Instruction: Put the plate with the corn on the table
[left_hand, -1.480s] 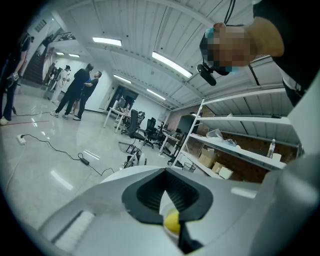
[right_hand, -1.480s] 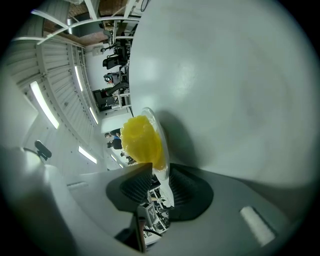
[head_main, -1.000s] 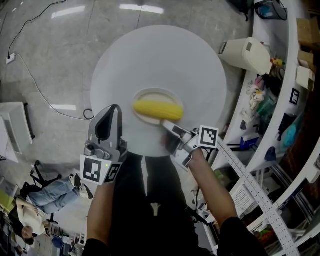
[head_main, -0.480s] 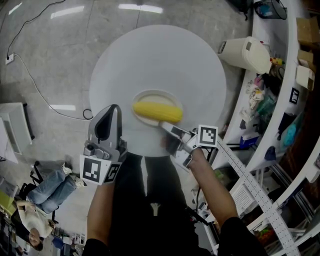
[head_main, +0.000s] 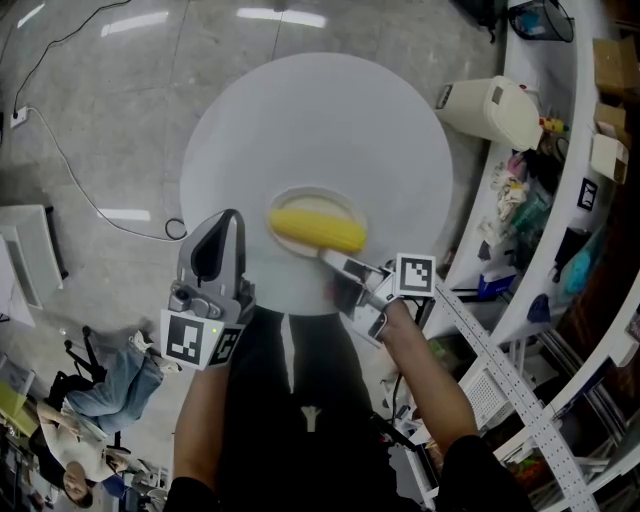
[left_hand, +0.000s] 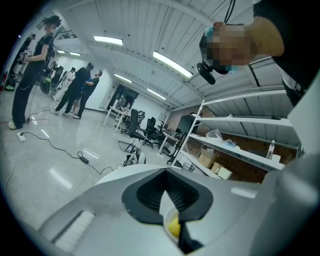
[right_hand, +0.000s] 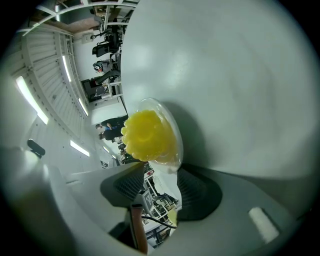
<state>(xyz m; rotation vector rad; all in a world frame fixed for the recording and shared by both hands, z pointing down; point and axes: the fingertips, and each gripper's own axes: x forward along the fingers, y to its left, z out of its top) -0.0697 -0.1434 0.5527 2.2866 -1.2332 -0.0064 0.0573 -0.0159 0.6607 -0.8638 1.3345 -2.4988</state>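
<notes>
One plate (head_main: 312, 190) with corn (head_main: 318, 229) rests on the worktop (head_main: 320, 120), so the right hand-held gripper (head_main: 328, 256) is opening around the plate's rim to let go, while the left hand-held gripper (head_main: 232, 216) beside the plate idles closed and empty.

We are seeing a smooth matt table (head_main: 320, 110) mid-frame and a glossy, light-reflecting floor (head_main: 110, 120) upper left. We are noting knobbly corn (head_main: 318, 230) on a shiny, translucent plate (head_main: 312, 196).
</notes>
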